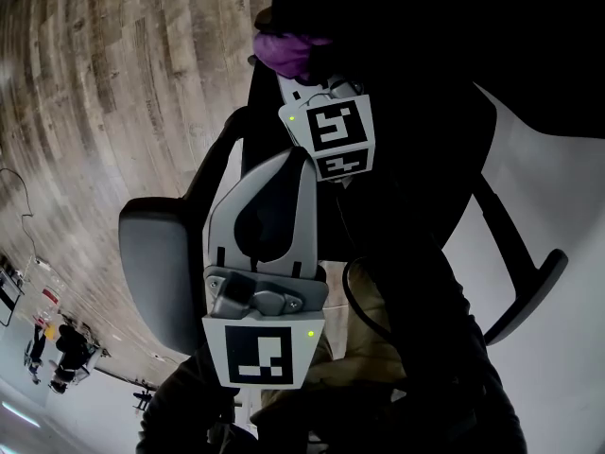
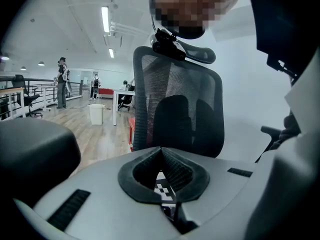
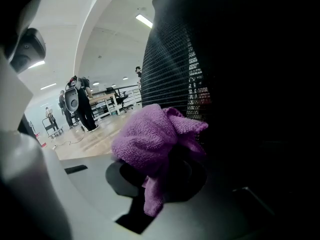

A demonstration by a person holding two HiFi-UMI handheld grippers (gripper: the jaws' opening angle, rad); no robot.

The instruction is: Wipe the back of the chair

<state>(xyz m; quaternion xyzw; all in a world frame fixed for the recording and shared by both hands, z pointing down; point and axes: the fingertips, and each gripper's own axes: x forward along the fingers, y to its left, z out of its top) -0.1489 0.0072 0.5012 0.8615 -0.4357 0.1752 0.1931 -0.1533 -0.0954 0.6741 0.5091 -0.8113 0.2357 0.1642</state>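
Pinching a bunched purple cloth, the right gripper has its jaws clamped on the fabric. The cloth sits close against the dark mesh chair back at its 1 o'clock, though I can't tell whether they actually touch. From the head view, the cloth is up at 12 o'clock. The left gripper has its jaws pressed together on nothing and points at the chair back, apart from it. A padded armrest sits at its 9 o'clock, and the headrest tops the mesh at 12. A person stands far off at 10 o'clock on the wooden floor.
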